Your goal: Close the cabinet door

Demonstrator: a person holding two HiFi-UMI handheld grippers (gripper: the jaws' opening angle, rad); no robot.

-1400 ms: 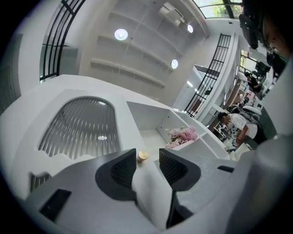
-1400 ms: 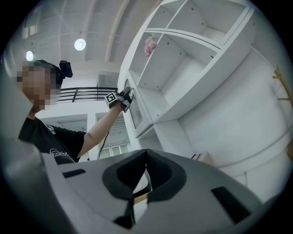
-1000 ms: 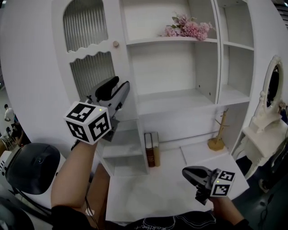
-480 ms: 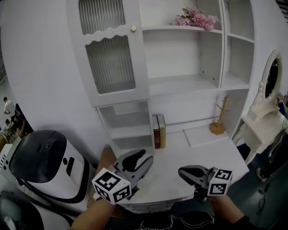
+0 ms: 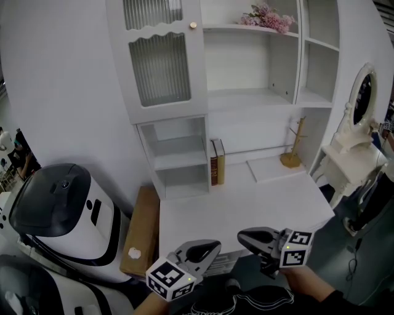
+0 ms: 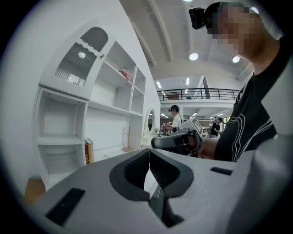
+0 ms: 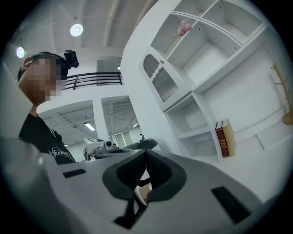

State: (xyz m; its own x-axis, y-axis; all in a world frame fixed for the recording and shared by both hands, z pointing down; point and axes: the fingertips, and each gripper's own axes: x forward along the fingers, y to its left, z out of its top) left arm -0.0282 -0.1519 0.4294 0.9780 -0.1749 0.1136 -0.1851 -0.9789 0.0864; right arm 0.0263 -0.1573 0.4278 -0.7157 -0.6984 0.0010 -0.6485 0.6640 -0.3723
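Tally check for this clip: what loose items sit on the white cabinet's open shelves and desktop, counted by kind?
Upright books, one dark red, one tan: 2
Pink flower bunch: 1
Wooden branching stand: 1
Total: 4

Open table in front, clutter only at the back and the sides

We see the table (image 5: 246, 206) bare across its middle and near edge, so a hand can sweep freely there. At the back, two upright books (image 5: 215, 162) stand against the right side of the lower shelves (image 5: 178, 161). A flat white board (image 5: 271, 168) lies near the wall, and a wooden stand (image 5: 292, 147) rises just beside it. The cabinet door (image 5: 163, 61) lies flat in the cabinet front, above those shelves. On the left, a brown box (image 5: 141, 231) and a black-and-white machine (image 5: 58, 212) fill the floor. On the right, a mirrored dressing table (image 5: 357, 154) stands close by, perhaps touching.
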